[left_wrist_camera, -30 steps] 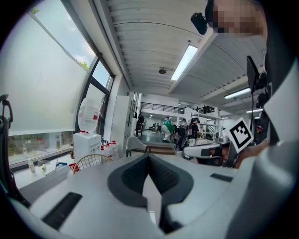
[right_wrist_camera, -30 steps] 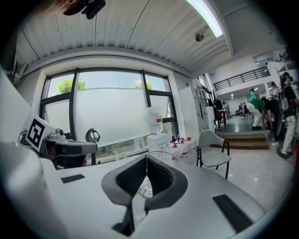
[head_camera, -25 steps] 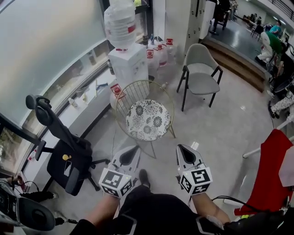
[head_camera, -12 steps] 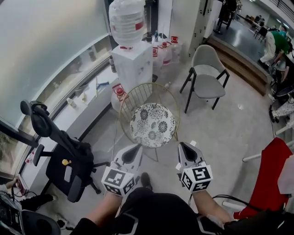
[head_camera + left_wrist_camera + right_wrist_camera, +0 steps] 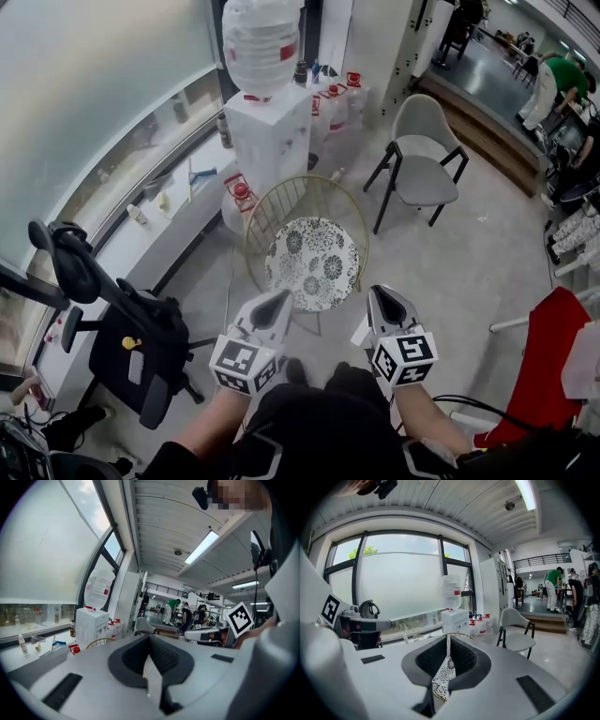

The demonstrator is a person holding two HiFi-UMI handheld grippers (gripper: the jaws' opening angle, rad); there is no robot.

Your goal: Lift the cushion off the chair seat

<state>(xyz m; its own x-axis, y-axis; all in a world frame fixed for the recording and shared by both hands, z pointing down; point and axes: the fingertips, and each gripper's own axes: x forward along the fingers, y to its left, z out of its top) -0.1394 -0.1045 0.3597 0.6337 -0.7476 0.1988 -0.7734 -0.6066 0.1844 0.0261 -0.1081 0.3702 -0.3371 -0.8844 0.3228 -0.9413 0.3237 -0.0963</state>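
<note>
Bright daylight from the window, soft shadows, fisheye-warped, vignetted edges.

Cushion: on the seat of the wire chair, mid-floor.
Water dispenser: just behind the wire chair, water bottle on top.
Spare bottles: on the floor, right of the water dispenser.
Armchair: behind and right of the wire chair, well apart.
Office chair: left of the wire chair, beside the window.
Left gripper: before the wire chair, near the cushion's front left edge.
Right gripper: before the wire chair, right of the cushion.
</note>
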